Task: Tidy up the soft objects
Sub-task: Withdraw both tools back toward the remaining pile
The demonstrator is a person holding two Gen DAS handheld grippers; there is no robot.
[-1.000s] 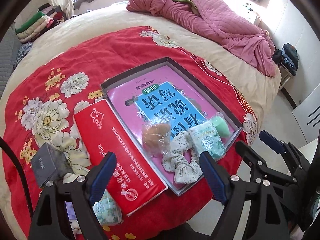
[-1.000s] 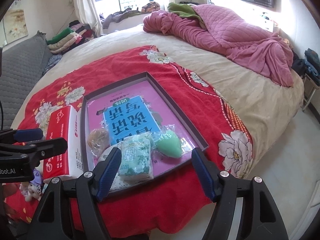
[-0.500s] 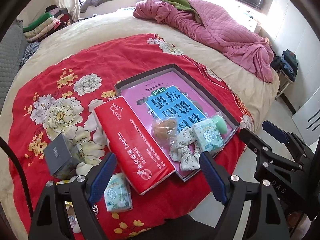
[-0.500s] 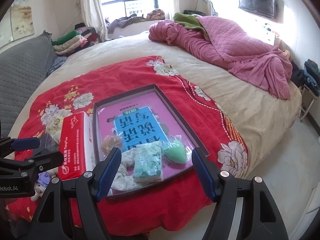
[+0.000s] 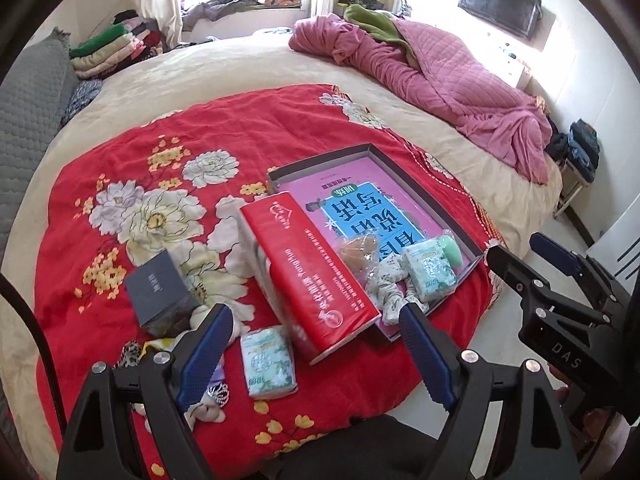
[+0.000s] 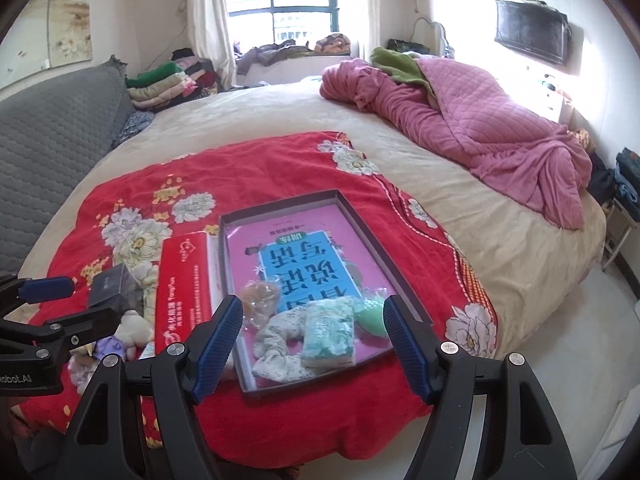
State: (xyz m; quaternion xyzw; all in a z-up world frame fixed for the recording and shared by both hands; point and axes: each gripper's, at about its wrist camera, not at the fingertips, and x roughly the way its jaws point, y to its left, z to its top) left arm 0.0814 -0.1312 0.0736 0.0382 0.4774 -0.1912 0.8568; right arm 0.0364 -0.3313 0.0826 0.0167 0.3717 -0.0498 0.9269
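A shallow dark tray [image 5: 420, 178] [image 6: 376, 236] with a pink and blue book inside lies on the red floral blanket [image 5: 160, 152]. In its near end sit a floral scrunchie [image 5: 386, 288] [image 6: 280, 340], a green tissue pack [image 5: 428, 276] [image 6: 330, 332], a green sponge [image 5: 452, 250] [image 6: 370, 314] and a bagged brown sponge [image 5: 358, 252] [image 6: 260, 296]. Another tissue pack [image 5: 268, 362] lies on the blanket near a small plush toy [image 5: 208, 408] [image 6: 134, 326]. My left gripper [image 5: 316, 352] and right gripper [image 6: 314, 346] are open, empty, held back from the bed edge.
A red tissue box [image 5: 310, 276] [image 6: 184, 288] lies left of the tray. A dark grey box [image 5: 158, 292] [image 6: 114, 288] stands further left. A pink quilt [image 5: 440, 84] is heaped at the far right. Folded clothes [image 5: 108, 48] and a grey headboard [image 6: 48, 132] are at the left.
Both grippers have pulled back and up from the tray, so more of the bed shows. The objects have not moved.
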